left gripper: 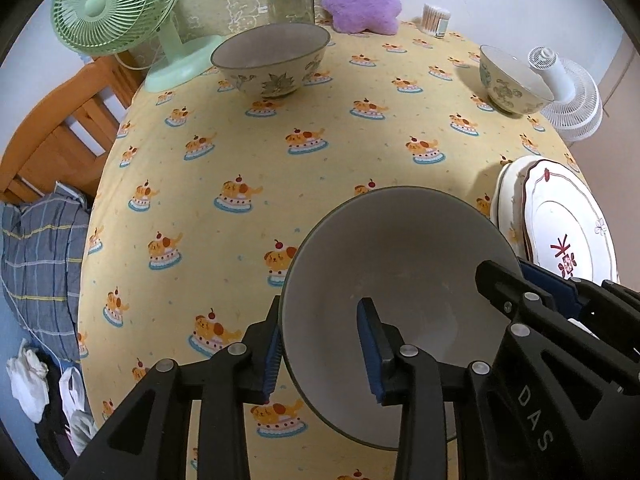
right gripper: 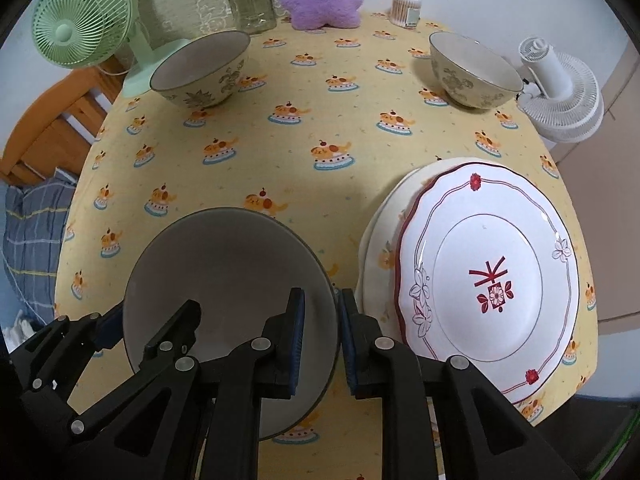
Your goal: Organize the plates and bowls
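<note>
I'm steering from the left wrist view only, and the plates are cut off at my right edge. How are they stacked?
Observer: There are two. A red-rimmed plate lies on a cream plate, shifted right so the cream one shows along its left side.
Operator: Where is the right hand-held gripper on the near bowl?
Observer: The right hand-held gripper straddles the right rim of the near bowl, one finger inside and one outside.
Operator: Is the outer finger clear of the plates?
Observer: The outer finger sits in the narrow gap between the bowl and the cream plate. I cannot tell whether it touches the plate.
</note>
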`<state>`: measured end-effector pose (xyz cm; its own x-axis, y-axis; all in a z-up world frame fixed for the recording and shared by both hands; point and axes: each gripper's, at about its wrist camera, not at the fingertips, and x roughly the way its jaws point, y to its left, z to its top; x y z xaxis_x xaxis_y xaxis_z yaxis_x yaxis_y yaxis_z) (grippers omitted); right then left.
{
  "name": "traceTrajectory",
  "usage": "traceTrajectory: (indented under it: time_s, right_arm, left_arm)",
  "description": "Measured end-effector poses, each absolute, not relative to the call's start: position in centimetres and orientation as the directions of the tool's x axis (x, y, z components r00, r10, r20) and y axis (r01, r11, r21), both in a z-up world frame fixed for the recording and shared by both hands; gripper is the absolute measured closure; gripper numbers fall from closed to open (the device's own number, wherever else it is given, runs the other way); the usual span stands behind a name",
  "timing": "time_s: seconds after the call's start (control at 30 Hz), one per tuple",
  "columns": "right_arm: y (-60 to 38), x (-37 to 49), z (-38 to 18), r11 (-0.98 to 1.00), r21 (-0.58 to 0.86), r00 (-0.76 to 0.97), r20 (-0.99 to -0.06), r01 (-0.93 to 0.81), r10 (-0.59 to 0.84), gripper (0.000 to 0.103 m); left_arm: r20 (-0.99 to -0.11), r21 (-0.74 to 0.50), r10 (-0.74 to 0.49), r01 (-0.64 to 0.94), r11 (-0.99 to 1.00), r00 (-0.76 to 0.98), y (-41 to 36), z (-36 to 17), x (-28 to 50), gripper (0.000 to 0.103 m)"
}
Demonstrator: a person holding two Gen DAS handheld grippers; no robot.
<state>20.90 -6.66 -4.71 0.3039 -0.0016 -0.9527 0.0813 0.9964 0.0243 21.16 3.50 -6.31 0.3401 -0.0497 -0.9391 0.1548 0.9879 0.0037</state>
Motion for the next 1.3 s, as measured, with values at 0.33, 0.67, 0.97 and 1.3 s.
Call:
traceTrajectory:
  time_s: [0.33, 0.67, 0.97, 1.3]
  right_arm:
    - [-6.2, 20.4, -4.4, 0.998, 0.042, 0.308, -0.951, 0.055, 0.024, 0.068]
    - [-5.6, 18.8, -2.3, 0.995, 0.052, 0.379, -0.925, 0.089, 0.015, 0.04]
    - [-4.3, 18.3, 0.5, 0.993, 0.048, 0.466, -0.885, 0.105, -0.007, 0.032]
    - [-2.4, 20.5, 4.0, 0.998, 0.045, 0.536, -0.844, 0.051, 0.011, 0.032]
  left_arm:
    - [-0.936, -0.043, -0.093, 0.151, 0.988, 0.34, 4.0, -5.6, 20.1, 0.053]
    - [-0.911, -0.048, -0.123, 0.195, 0.98, 0.393, 4.9, -3.5, 18.9, 0.027]
    - [-0.868, -0.059, -0.158, 0.218, 0.974, 0.471, 6.6, -0.7, 18.8, 0.023]
    - [-0.825, -0.049, -0.136, 0.17, 0.984, 0.549, 8.4, 2.5, 20.7, 0.022]
